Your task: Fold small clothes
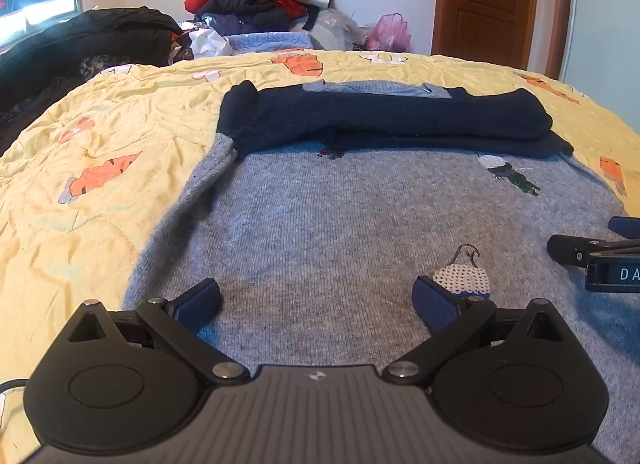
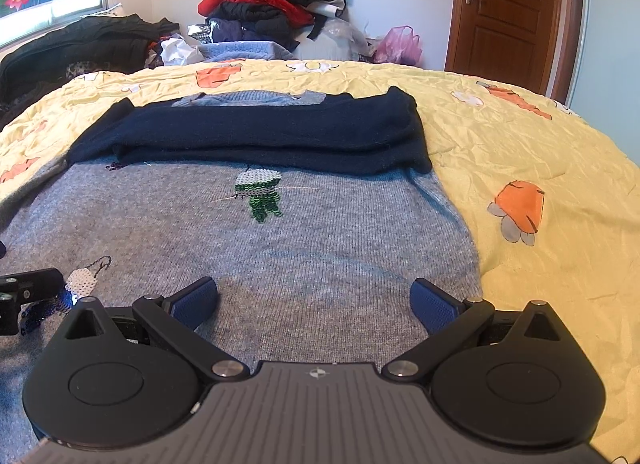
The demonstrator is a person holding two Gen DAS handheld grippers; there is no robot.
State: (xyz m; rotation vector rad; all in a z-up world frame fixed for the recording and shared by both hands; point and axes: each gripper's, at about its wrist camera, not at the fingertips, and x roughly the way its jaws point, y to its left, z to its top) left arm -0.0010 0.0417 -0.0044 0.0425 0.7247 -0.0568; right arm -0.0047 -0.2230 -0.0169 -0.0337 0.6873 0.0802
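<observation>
grey sweater (image 1: pixel 320 223) spread flat on the bed's yellow quilt (image 1: pixel 100 135), dark sleeves (image 1: pixel 380 119) folded across its chest.
left gripper (image 1: pixel 316 300) and right gripper (image 2: pixel 314 300) hover over the hem, fingers wide apart, holding nothing; clothes pile (image 2: pixel 272 3) and pink bag (image 2: pixel 400 43) lie beyond.

You get bright daylight from the window (image 1: pixel 48 11) at far left, soft shadows under both tools, sharp focus, and strongly bowed fisheye edges.

You've got a yellow quilt (image 2: pixel 520 135) with carrot print on the bed, heaped clothes pile (image 2: pixel 272 3) far centre, pink bag (image 2: pixel 400 43) beside it, wooden door (image 2: pixel 508 7) far right.
</observation>
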